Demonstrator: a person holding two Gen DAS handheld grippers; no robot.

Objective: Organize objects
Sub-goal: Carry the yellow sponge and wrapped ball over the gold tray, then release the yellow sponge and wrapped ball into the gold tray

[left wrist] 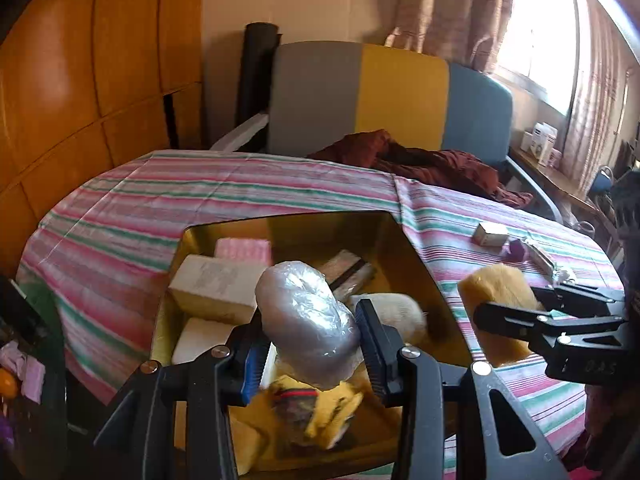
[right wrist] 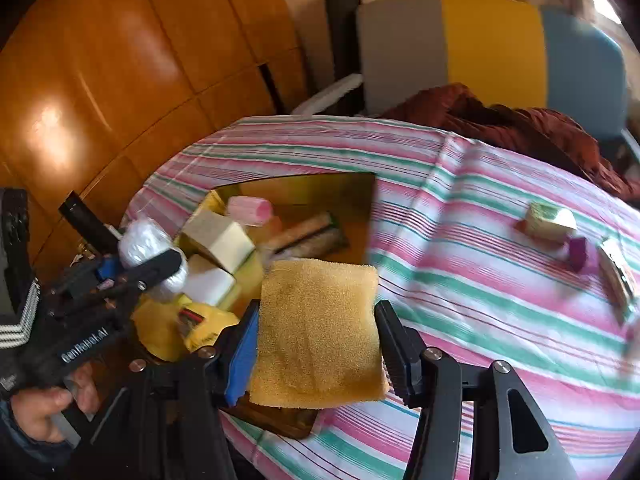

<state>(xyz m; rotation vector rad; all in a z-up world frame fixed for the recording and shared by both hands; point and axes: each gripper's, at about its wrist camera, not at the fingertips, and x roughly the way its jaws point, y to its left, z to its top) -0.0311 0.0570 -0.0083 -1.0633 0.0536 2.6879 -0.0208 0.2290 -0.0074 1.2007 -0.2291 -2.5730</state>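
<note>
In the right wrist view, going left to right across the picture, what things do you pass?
Hand on the left gripper → plastic-wrapped bundle → cream box → yellow sponge in the right gripper → small box on the striped cloth → purple thing

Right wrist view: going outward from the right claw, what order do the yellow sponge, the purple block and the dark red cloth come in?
1. Yellow sponge: clamped in the right claw itself.
2. Purple block: out to the right on the striped tablecloth.
3. Dark red cloth: at the far edge, heaped by the chair.
</note>
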